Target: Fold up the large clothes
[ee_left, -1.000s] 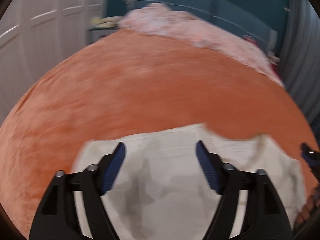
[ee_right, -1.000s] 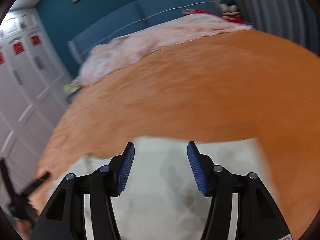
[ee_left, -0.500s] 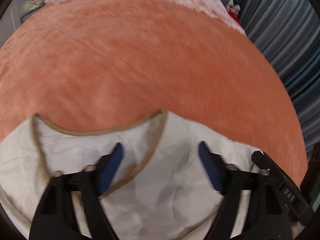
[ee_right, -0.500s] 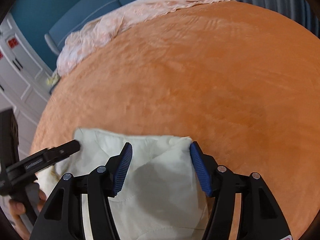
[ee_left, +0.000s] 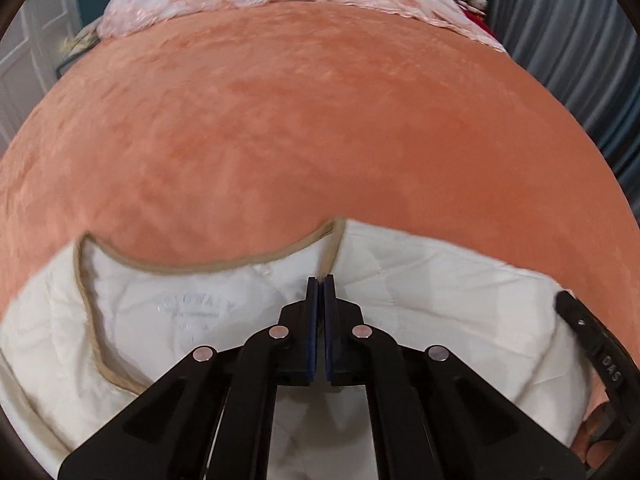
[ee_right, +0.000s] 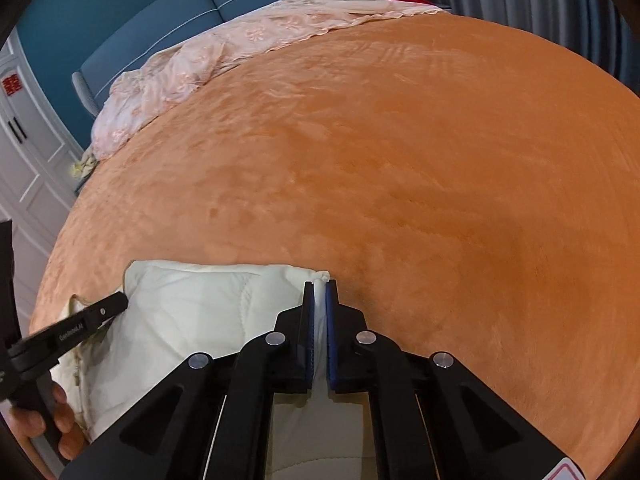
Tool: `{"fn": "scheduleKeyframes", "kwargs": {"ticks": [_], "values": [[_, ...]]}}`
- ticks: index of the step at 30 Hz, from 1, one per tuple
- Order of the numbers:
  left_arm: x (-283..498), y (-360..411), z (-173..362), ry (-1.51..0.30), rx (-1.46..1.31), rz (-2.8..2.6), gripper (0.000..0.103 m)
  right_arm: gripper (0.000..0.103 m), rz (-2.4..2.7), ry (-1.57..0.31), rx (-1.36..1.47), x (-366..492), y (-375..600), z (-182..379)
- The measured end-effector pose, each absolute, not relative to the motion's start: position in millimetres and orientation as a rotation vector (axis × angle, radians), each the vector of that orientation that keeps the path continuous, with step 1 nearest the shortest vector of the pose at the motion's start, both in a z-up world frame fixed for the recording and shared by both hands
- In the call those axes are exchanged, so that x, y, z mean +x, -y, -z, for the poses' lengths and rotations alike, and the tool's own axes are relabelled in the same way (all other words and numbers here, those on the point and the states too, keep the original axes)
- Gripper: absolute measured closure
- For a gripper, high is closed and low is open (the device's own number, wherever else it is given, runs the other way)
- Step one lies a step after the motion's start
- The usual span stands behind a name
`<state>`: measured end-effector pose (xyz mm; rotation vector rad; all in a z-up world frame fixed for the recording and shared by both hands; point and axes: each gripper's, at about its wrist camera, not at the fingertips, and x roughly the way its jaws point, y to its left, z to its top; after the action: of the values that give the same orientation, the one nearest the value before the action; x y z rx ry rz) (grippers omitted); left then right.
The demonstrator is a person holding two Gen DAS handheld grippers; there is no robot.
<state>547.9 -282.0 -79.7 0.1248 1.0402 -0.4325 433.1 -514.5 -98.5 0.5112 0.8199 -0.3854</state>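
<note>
Both grippers clamped on the garment at the near edge of the bed.

Left wrist view: left gripper (ee_left: 320, 282) pinched together on the cream garment (ee_left: 420, 300) by its tan neckline (ee_left: 200, 266); the garment lies spread flat on the orange blanket (ee_left: 320, 120).
Right wrist view: right gripper (ee_right: 319, 286) clamped on the garment's (ee_right: 192, 312) outer corner. Judgement: grasp secured, folding barely begun; all folds appear outstanding.

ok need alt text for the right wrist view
The right gripper is shut on the corner of a cream quilted garment lying on an orange bedspread. The left gripper reaches the garment from the left; a pink lace coverlet lies at the bed's far end.
</note>
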Motion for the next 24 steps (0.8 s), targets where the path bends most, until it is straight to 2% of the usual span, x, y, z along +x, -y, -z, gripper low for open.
{"fn": "scheduleKeyframes", "kwargs": {"ticks": [4, 7, 9, 11, 15, 17, 18, 20, 23, 24], "values": [[548.3, 275.8, 82.3, -1.007, 0.083, 0.445, 0.101, 0.097, 0.421, -0.85, 0.447, 439.8, 508.5, 100.5], [539.6, 266.2, 67.9, -0.971, 0.099, 0.416, 0.1, 0.091, 0.423, -0.826, 0.468, 433.9, 512.9, 89.1], [533.3, 236.7, 48.9, -0.929, 0.058, 0.44, 0.098, 0.085, 0.448, -0.727, 0.466, 417.5, 509.4, 59.4], [529.8, 206.4, 36.0, -0.905, 0.071, 0.418, 0.098, 0.084, 0.413, -0.665, 0.454, 409.9, 497.3, 30.6], [535.3, 156.7, 31.0, -0.948, 0.096, 0.404, 0.098, 0.084, 0.169, -0.75, 0.399, 436.9, 433.9, -4.1], [536.7, 147.3, 38.9, -0.978, 0.141, 0.403, 0.098, 0.085, 0.029, -0.849, 0.358, 461.0, 389.1, 6.2], [538.0, 145.7, 46.0, -1.005, 0.16, 0.407, 0.098, 0.091, -0.021, -0.897, 0.343, 473.5, 368.3, 18.8], [541.9, 145.4, 61.9, -1.048, 0.17, 0.423, 0.098, 0.094, -0.055, -0.979, 0.322, 492.1, 341.5, 46.6], [543.0, 144.7, 75.0, -1.02, 0.181, 0.425, 0.099, 0.103, -0.018, -1.055, 0.26, 508.2, 322.5, 84.7], [542.6, 142.6, 78.0, -1.002, 0.181, 0.424, 0.099, 0.103, 0.003, -1.046, 0.228, 512.3, 320.8, 89.2]]}}
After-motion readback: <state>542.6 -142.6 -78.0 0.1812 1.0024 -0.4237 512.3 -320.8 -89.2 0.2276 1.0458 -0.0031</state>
